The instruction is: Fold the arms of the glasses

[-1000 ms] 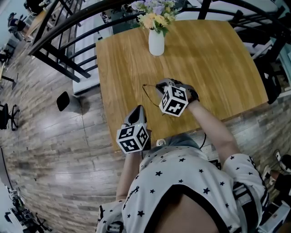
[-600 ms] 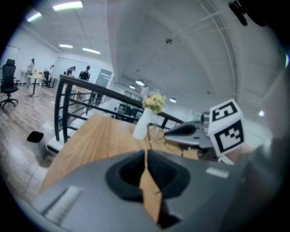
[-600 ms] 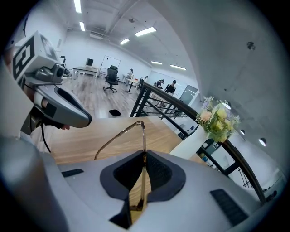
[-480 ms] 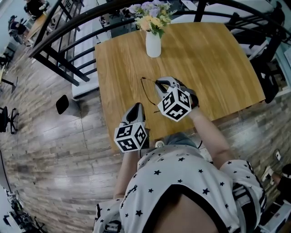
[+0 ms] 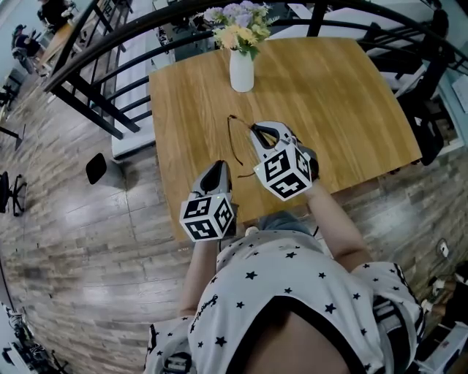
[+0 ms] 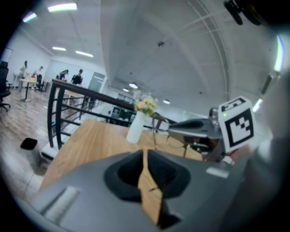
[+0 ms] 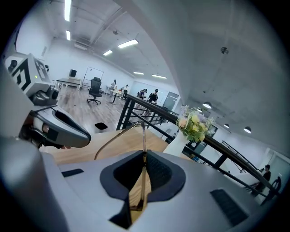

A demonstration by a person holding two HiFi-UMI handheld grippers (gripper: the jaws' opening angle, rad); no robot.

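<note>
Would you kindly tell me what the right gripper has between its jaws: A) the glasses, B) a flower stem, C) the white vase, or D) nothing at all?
A: in the right gripper view, the right gripper is shut on the thin wire frame of the glasses.

desk (image 5: 344, 95): light-brown wood grain | vase (image 5: 241, 71): white | flowers (image 5: 238, 22): yellow, lilac | shirt (image 5: 292, 292): white, black stars | glasses (image 7: 143, 140): thin golden frame
</note>
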